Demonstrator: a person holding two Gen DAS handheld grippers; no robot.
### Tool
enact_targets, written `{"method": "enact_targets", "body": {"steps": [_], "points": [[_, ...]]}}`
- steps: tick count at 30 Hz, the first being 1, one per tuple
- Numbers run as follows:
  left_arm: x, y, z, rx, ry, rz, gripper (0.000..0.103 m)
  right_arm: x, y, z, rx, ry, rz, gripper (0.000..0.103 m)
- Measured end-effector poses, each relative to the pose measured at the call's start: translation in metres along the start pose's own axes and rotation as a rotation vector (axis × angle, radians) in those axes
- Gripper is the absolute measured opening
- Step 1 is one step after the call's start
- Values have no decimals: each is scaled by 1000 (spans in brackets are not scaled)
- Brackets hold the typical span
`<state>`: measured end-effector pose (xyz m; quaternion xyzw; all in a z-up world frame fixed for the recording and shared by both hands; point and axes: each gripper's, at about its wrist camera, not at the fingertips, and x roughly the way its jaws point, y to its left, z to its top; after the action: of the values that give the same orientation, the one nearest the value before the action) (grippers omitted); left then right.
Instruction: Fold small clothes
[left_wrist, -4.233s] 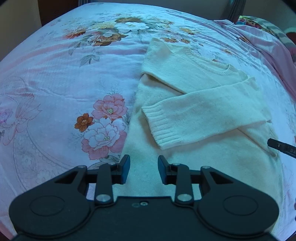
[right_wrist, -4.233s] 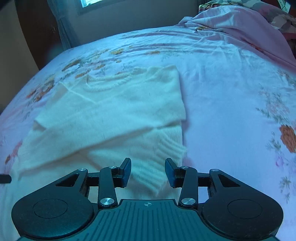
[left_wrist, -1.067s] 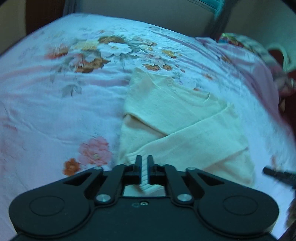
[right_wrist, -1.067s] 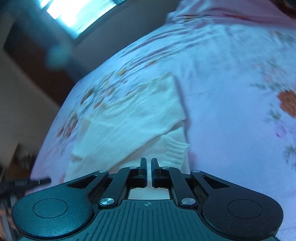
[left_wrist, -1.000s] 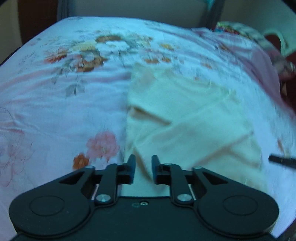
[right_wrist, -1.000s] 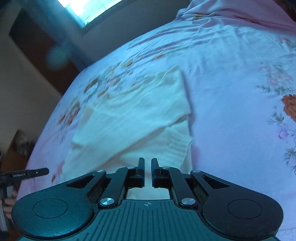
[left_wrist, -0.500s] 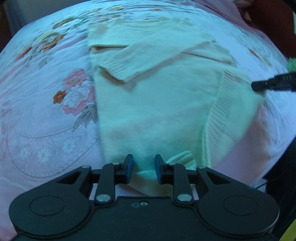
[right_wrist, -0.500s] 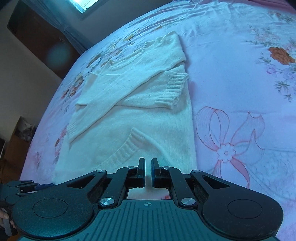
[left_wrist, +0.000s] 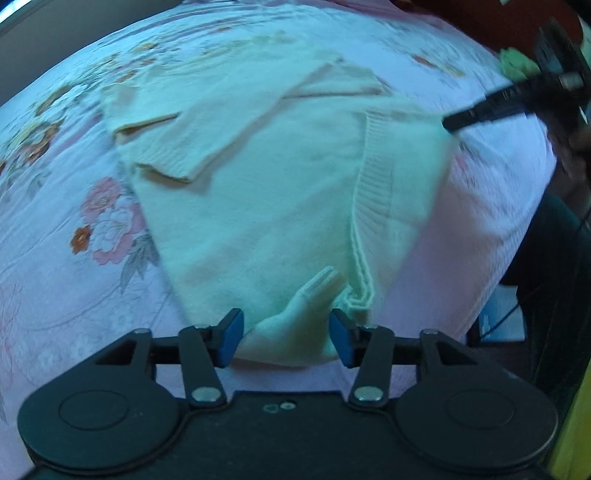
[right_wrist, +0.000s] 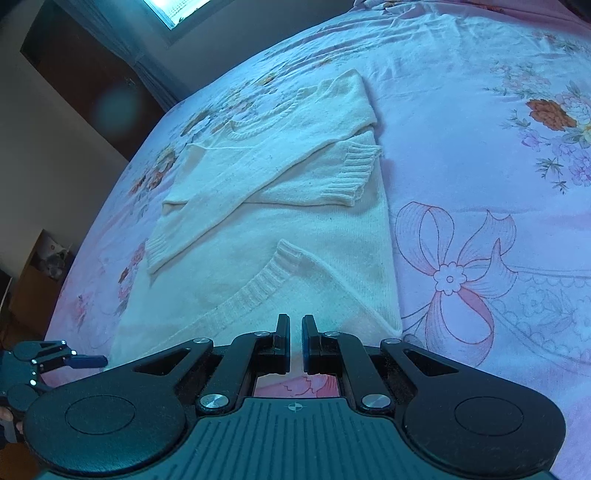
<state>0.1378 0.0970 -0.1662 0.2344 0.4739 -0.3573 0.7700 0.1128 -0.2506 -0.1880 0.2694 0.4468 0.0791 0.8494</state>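
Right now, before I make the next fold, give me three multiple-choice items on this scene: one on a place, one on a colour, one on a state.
1. Where does the sweater lie?
A. In a basket
B. On a floral sheet
C. On a hanger

2. What colour is the sweater?
A. Pale cream
B. Red
C. Black

3. How are the sleeves arranged?
A. Spread out to the sides
B. Rolled up to the shoulders
C. Folded across the body

Answers:
1 B: pink flower-print sheet shows all around it.
2 A: the knit is pale cream throughout in both views.
3 C: both ribbed cuffs rest on the front of the sweater.
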Motion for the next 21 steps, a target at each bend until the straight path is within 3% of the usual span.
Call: {"method": "enact_targets", "body": {"steps": [2, 7, 11, 13, 18, 21], "points": [[9, -1, -1, 25, 37, 1, 3, 3, 2, 5, -10, 1, -7, 6], [1, -3, -1, 27, -9, 21, 3, 17, 9, 24, -104, 11, -42, 6], [-19, 25, 13, -190, -131, -10, 2, 41, 7, 48, -150, 34, -54, 6], [-21, 46, 21, -303, -163, -30, 2, 55, 7, 57, -174, 70, -21, 6], [-11, 78, 33, -483, -195, -7, 2, 87, 13, 62, -294, 213, 31, 6], [-3, 83, 34, -502, -187, -2, 2, 91, 13, 57, -371, 241, 42, 6]]}}
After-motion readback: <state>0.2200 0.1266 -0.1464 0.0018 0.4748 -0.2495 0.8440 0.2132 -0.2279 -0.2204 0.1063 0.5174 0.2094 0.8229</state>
